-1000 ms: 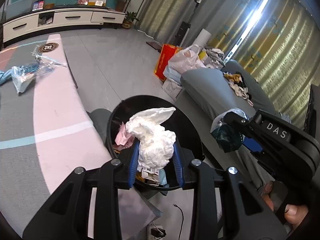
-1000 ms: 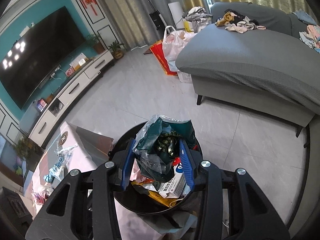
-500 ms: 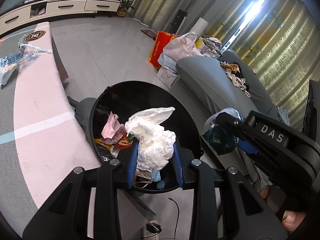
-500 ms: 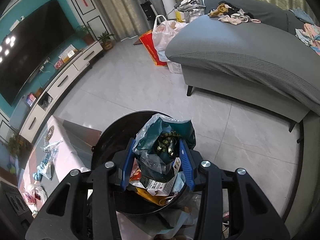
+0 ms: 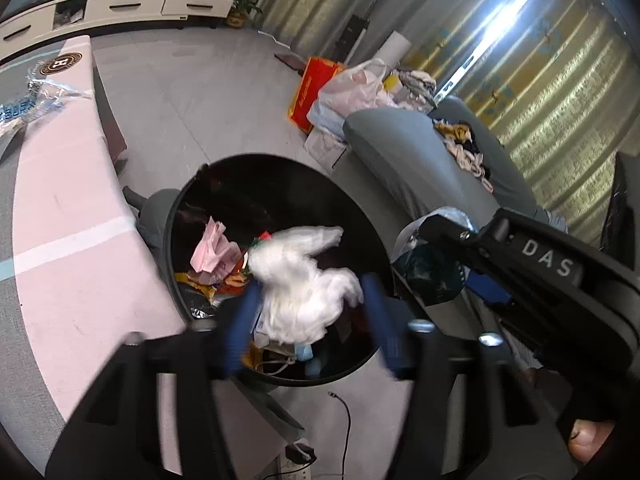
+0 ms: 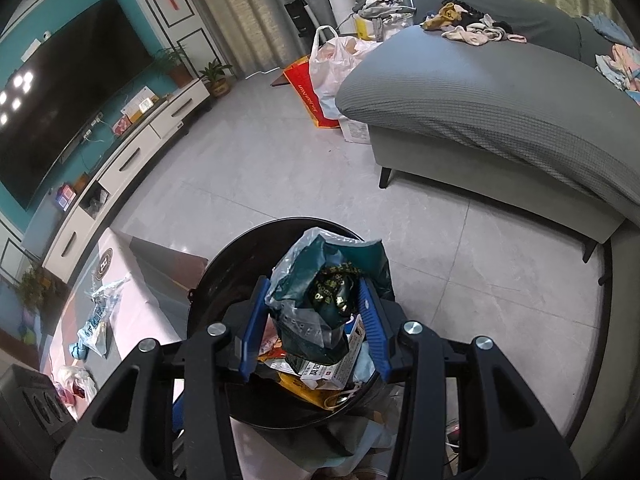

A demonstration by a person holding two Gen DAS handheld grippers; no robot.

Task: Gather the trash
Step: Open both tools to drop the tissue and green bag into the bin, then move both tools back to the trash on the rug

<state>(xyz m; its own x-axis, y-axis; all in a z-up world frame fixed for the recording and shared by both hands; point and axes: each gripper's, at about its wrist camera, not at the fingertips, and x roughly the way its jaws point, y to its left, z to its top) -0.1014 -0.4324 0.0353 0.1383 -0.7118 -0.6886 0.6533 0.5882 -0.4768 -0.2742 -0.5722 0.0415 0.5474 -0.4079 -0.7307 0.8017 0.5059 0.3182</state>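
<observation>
Both cameras ride on the hand-held grippers and look steeply down, close over the black trash bin (image 5: 280,208), which fills the lower centre of each frame. The left wrist view faces the curtains at upper right; the right wrist view faces the television (image 6: 68,108) at upper left. Both share the bin (image 6: 236,264), the grey sofa (image 5: 404,148) and the pink table (image 5: 76,216).

**Bin betw. table and sofa**

Bin (image 5: 180,248) sits on floor betw. table (image 5: 72,216) at left and sofa (image 6: 480,92) at right. Tissue wad (image 5: 304,292) over bin, w/ wrappers (image 5: 212,256) inside. Bags (image 6: 332,64) behind, beside sofa end. TV cabinet (image 5: 120,6) along far wall.
</observation>
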